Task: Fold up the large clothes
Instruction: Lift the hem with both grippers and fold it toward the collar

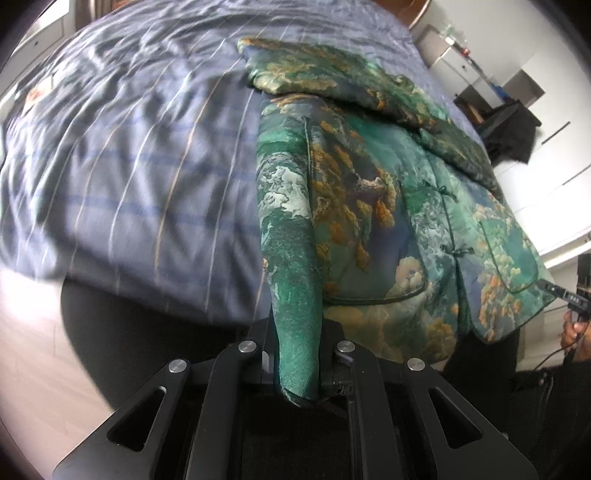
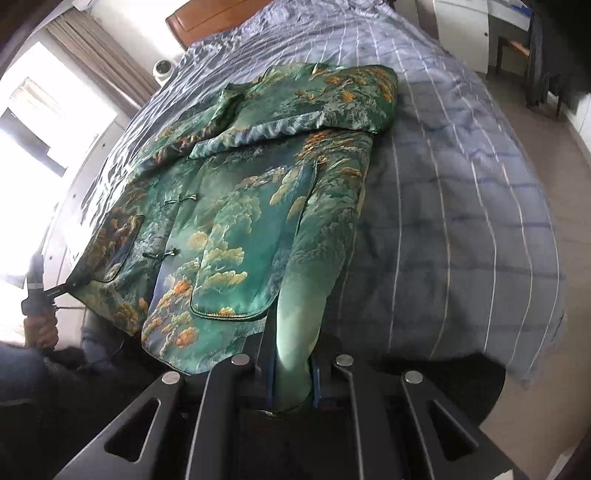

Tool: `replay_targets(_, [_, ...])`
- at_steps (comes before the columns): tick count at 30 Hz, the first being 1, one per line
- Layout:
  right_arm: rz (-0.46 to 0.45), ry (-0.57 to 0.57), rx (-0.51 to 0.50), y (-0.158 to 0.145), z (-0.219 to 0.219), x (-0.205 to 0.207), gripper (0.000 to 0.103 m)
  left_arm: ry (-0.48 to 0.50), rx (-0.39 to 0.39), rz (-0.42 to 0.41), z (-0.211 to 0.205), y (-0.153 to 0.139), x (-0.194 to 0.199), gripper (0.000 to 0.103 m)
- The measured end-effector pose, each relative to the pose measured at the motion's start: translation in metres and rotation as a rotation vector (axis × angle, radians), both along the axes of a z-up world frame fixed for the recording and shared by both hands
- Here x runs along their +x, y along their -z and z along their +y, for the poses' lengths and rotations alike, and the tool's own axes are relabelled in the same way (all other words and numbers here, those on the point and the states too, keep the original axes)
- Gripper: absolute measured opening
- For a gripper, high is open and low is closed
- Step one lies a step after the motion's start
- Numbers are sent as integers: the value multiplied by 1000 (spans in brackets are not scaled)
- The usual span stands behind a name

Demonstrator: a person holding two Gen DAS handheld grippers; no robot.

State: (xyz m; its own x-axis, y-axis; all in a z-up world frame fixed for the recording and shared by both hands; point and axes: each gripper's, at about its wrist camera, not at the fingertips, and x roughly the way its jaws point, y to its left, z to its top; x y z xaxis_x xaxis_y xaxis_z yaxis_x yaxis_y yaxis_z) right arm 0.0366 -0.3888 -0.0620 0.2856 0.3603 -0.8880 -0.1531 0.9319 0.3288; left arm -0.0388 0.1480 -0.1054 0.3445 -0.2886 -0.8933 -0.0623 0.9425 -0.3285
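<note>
A green brocade jacket (image 1: 369, 206) with gold cloud patterns and knot buttons lies face up on the bed, its sleeves (image 2: 295, 122) folded across the chest. My left gripper (image 1: 297, 332) is shut on the left corner of the jacket's hem, and the cloth bunches up between its fingers. My right gripper (image 2: 295, 343) is shut on the hem's other corner the same way. Each gripper shows at the edge of the other's view: the right gripper (image 1: 554, 288) clamps the far hem corner, and the left gripper (image 2: 64, 288) does too, with a hand behind it.
The bed carries a blue plaid cover (image 1: 140, 166) with a wooden headboard (image 2: 221, 18) at the far end. A curtained window (image 2: 55, 122) is on one side; white cabinets (image 1: 461, 55) and a dark chair (image 1: 513, 129) stand on the other. Pale floor (image 1: 33, 350) borders the bed's foot.
</note>
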Motion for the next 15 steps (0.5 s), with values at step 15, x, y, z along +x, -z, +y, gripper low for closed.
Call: replay_targets(15, [-171, 42, 300, -93, -25, 151, 12, -84, -157, -220, 41, -105, 120, 9])
